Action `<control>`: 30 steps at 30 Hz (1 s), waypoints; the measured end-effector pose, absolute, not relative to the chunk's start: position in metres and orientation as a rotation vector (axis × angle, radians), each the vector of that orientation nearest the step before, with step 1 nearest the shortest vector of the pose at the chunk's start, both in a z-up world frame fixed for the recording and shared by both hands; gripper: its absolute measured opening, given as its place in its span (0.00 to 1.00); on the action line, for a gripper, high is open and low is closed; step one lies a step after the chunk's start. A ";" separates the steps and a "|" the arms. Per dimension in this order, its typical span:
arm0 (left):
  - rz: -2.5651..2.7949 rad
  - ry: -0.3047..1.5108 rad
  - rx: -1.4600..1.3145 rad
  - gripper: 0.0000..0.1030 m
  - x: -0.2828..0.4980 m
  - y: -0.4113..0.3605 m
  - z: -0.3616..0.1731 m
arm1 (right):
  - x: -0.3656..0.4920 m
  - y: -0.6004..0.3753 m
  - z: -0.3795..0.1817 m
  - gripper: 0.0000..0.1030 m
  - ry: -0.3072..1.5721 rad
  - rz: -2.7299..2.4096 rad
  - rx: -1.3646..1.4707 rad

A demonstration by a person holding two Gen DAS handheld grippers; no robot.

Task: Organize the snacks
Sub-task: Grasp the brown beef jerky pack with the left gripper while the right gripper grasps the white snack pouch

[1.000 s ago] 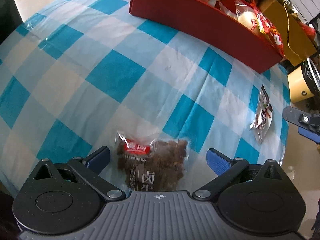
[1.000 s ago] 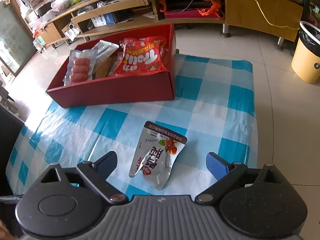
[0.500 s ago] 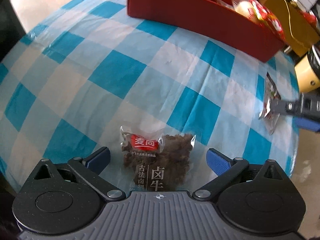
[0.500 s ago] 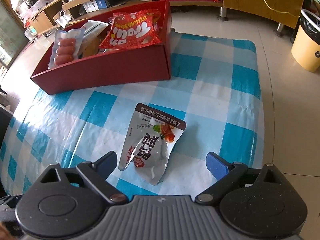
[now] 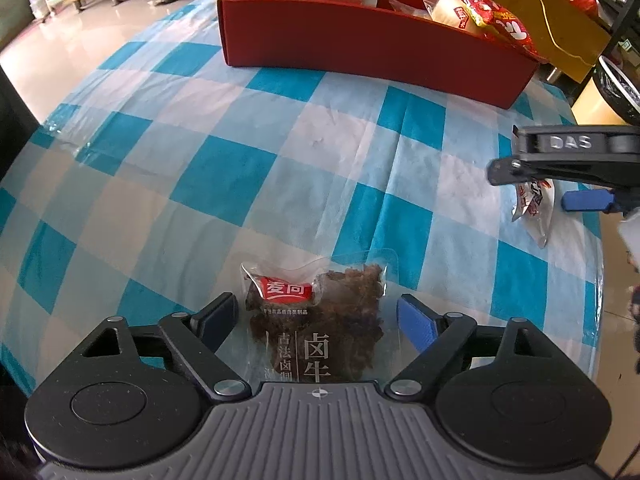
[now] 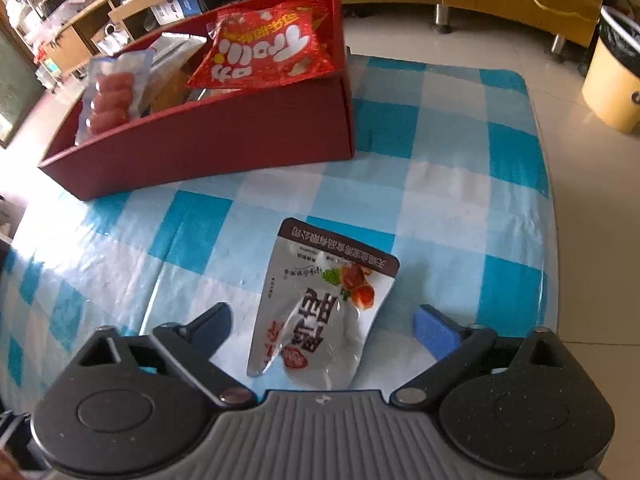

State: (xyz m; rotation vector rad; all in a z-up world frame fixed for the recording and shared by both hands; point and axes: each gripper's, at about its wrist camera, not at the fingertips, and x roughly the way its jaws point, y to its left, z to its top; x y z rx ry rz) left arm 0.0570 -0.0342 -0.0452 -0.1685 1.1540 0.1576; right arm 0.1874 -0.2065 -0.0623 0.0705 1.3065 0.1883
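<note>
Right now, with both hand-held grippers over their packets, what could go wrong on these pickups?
1. The beef packet lies flat on the checked tablecloth; the left hand-held gripper, jaws closing around it, may pinch cloth too.
2. The silver pouch lies askew under the open right hand-held gripper; it may slip or be caught by one edge.

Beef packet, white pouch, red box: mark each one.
beef packet (image 5: 316, 320), left wrist view, dark meat in its middle
white pouch (image 6: 320, 304), right wrist view, printed front
red box (image 6: 224, 148), right wrist view, near wall

Two snack packets apart on the tablecloth, snack-filled box behind them.
</note>
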 end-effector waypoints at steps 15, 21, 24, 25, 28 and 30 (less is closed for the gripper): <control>0.105 1.136 -0.041 0.93 0.058 -0.039 -0.051 | 0.189 -0.183 -0.067 1.00 1.295 0.176 -0.065; 0.105 1.142 -0.038 0.91 0.058 -0.038 -0.051 | 0.170 -0.177 -0.054 0.64 1.266 0.245 -0.107; 0.104 1.141 -0.062 0.90 0.058 -0.034 -0.049 | 0.168 -0.179 -0.051 0.54 1.269 0.264 -0.087; 0.103 1.140 -0.065 0.89 0.058 -0.033 -0.048 | 0.168 -0.180 -0.050 0.54 1.276 0.277 -0.065; 0.104 1.141 -0.080 0.88 0.058 -0.031 -0.047 | 0.164 -0.178 -0.046 0.54 1.266 0.287 -0.076; 0.107 1.142 -0.100 0.87 0.058 -0.028 -0.046 | 0.163 -0.179 -0.042 0.54 1.255 0.293 -0.068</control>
